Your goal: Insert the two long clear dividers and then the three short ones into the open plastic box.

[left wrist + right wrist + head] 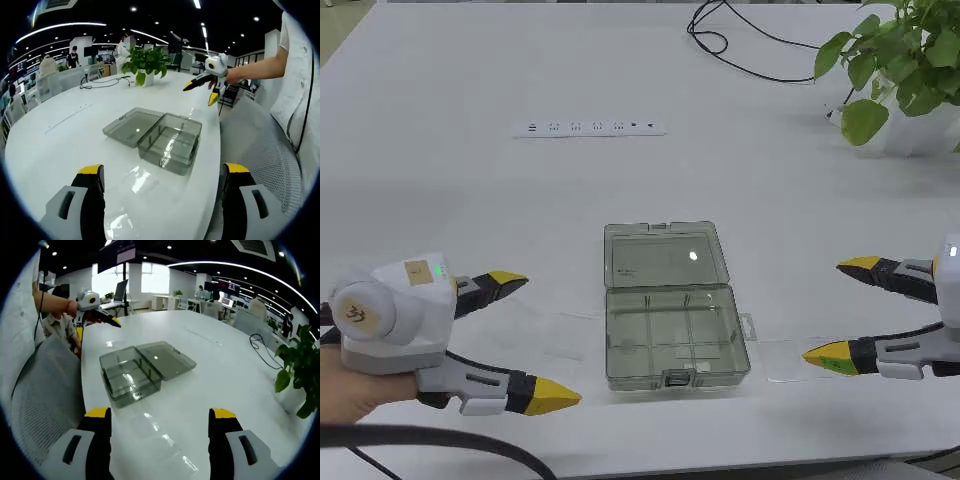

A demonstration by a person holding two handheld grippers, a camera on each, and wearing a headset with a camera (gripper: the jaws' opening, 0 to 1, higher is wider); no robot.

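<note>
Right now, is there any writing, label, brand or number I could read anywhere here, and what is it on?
Nothing here reads clearly.
Dark mark on the body of the left hand-held gripper: too blurred to read.
Small marks on the power strip: too small to read.
Reddish lettering on the hanging screen: too small to read.

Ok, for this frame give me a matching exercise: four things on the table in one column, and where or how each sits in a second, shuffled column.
Things:
1. plastic box
2. power strip
3. plant
4. clear divider

Places or states:
A. at the far right of the table
B. lying flat, just right of the box
C. lid open, mid-table
D. beyond the box, farther from the person

Pairs: 1-C; 2-D; 3-A; 4-B
</note>
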